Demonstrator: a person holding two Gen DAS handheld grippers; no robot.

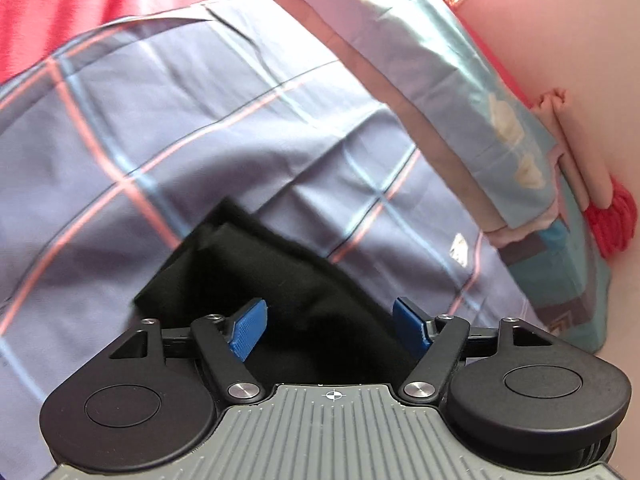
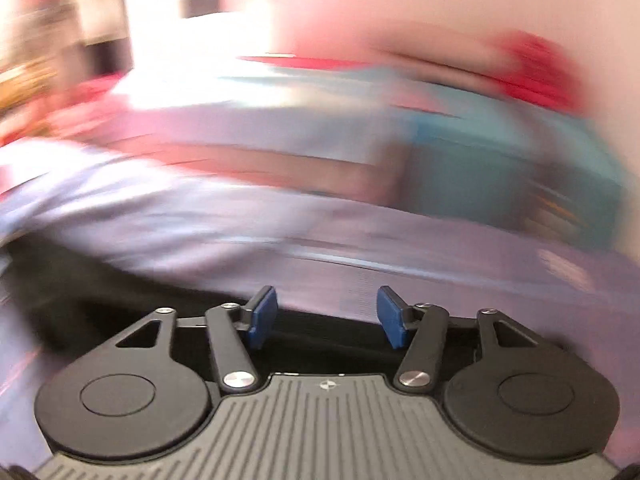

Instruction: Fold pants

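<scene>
On the checked bedsheet, black pants lie folded below both released grippers.
Left wrist view: left gripper gapes above the pants, gripping nothing. Right wrist view, blurred: right gripper stands wide and empty over the pants' edge; it should probably steady before pinching an edge.
</scene>
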